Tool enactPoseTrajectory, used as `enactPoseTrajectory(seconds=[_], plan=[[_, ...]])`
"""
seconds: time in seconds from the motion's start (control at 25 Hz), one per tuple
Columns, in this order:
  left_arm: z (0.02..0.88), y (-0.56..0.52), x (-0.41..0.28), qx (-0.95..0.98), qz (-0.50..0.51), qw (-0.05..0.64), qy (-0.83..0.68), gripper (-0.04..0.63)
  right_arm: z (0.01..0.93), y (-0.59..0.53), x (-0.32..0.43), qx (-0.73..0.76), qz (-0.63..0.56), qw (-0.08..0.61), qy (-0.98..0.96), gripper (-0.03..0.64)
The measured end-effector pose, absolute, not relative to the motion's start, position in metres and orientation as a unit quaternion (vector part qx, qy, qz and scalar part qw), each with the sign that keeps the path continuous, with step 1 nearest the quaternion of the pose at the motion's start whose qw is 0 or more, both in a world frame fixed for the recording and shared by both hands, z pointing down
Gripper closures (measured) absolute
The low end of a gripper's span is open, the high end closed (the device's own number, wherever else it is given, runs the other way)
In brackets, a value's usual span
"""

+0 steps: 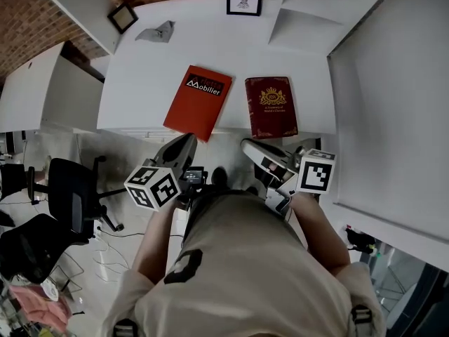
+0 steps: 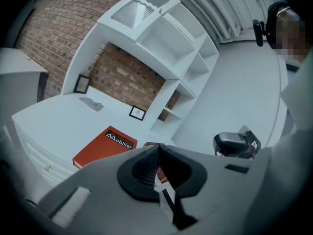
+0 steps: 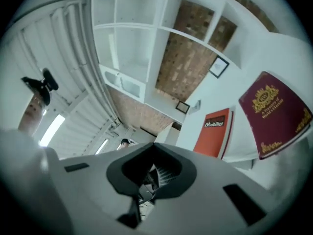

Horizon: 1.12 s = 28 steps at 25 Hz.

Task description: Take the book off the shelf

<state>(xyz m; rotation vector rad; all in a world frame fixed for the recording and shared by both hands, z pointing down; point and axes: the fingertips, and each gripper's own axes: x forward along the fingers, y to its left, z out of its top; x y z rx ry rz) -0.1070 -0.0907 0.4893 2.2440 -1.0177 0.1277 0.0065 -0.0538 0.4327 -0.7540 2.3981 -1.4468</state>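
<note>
The orange book (image 1: 198, 101) lies flat on the desk (image 1: 140, 83) at twelve o'clock from the left gripper (image 1: 186, 142). The dark red book (image 1: 271, 107) lies at twelve o'clock from the right gripper (image 1: 248, 146). Both grippers are closed and hold nothing.

Two books lie flat, side by side, at the front edge of the white desk (image 1: 140, 83): an orange book (image 1: 198, 100) on the left, a maroon book (image 1: 271, 106) on the right, with a narrow bare strip between them. Behind them, open desktop runs back to a crumpled grey object (image 1: 156, 31) and a framed picture (image 1: 243, 5). A white shelf unit (image 1: 309, 12) and a side panel (image 1: 393, 104) wall off the right. Office chairs (image 1: 70, 195) crowd the floor on the left.
</note>
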Motion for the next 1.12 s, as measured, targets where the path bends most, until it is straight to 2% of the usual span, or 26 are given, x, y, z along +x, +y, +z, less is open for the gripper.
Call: enactPoseTrajectory(seconds=[0.12,0.32,0.6,1.12], plan=[[0.476,-0.08,-0.105,0.859,0.023,0.337,-0.384,0.592,0.416,-0.039,-0.001,-0.242,-0.443,0.095,0.858,0.612],[0.453,-0.063,-0.106,0.865,0.015,0.312,-0.392,0.592,0.397,-0.013,-0.009,-0.197,-0.41,0.094,0.886,0.612],[0.443,-0.032,-0.108,0.857,0.015,0.294,-0.422,0.592,0.405,0.017,0.005,-0.178,-0.446,0.119,0.869,0.612],[0.459,0.017,-0.109,0.837,0.032,0.31,-0.45,0.592,0.422,0.052,-0.007,-0.14,-0.469,0.084,0.868,0.612]])
